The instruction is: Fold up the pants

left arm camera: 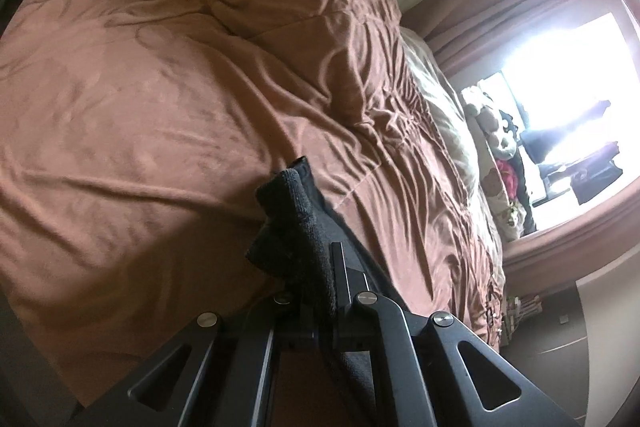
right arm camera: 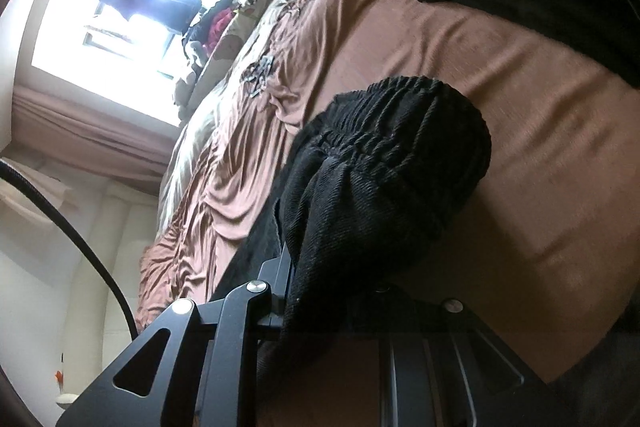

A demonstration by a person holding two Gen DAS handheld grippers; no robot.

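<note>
So both jaws are clamping the black pants (right arm camera: 384,163): left gripper (left arm camera: 316,267) pinching a hem, right gripper (right arm camera: 308,267) gripping the waistband, cloth stretching between them over the bed (left arm camera: 140,107).

The left tool (left arm camera: 320,267) is closed tight on a bunched edge of the dark pants (left arm camera: 292,219); the cloth rises ahead of its fingertips and hangs off to the left of them. Its linkage arms spread out below toward the camera, and it points downward at a slant, rolled to one side.

The right tool (right arm camera: 320,279) is clamped on the gathered waistband of the pants (right arm camera: 384,163), with a thicker wad between its fingers; the fabric bulges up and forward of the tips and hides the right finger. This tool also angles downward and is rolled sideways
</note>
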